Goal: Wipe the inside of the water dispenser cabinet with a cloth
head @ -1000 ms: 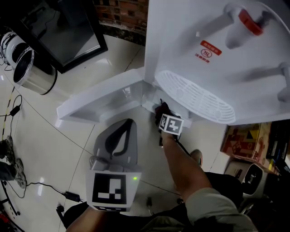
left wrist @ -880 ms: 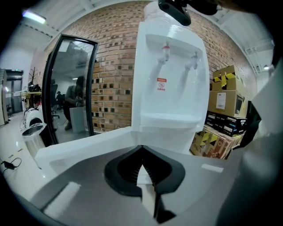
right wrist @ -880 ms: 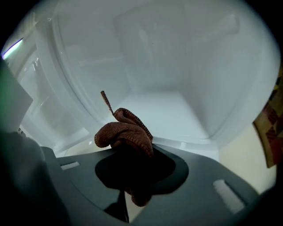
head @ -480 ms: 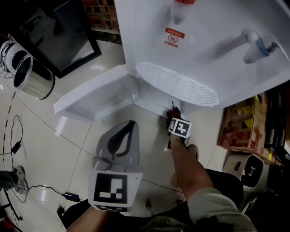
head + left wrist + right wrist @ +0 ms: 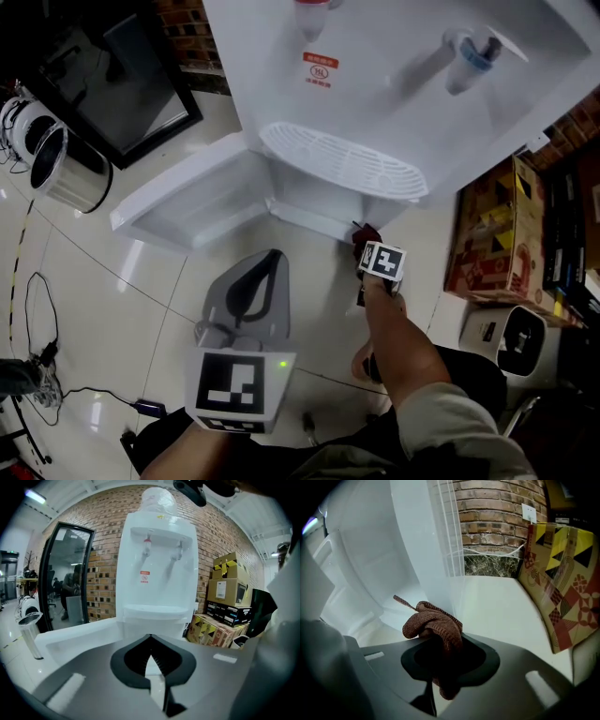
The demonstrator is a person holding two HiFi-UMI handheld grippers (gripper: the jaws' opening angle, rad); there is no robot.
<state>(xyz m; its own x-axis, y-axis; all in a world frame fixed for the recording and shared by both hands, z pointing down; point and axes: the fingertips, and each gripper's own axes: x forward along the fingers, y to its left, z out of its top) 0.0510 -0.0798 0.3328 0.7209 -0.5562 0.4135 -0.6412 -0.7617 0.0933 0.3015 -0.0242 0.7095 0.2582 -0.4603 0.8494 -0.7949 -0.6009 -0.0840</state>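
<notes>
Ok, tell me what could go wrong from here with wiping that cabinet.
1. The cloth sits bunched in the right hand-held gripper with a loose end hanging. It might slip out or wipe only a narrow patch.
2. The open cabinet door juts toward the shut, empty left hand-held gripper. A bump could swing it.
3. The cardboard box stands close on the right, so a wide stroke may knock it.

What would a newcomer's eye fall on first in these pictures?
The tall white plastic water dispenser fills the top of the head view, its white cabinet door swung open to the left. Below it, the right gripper clamps a reddish-brown knitted cloth.
</notes>
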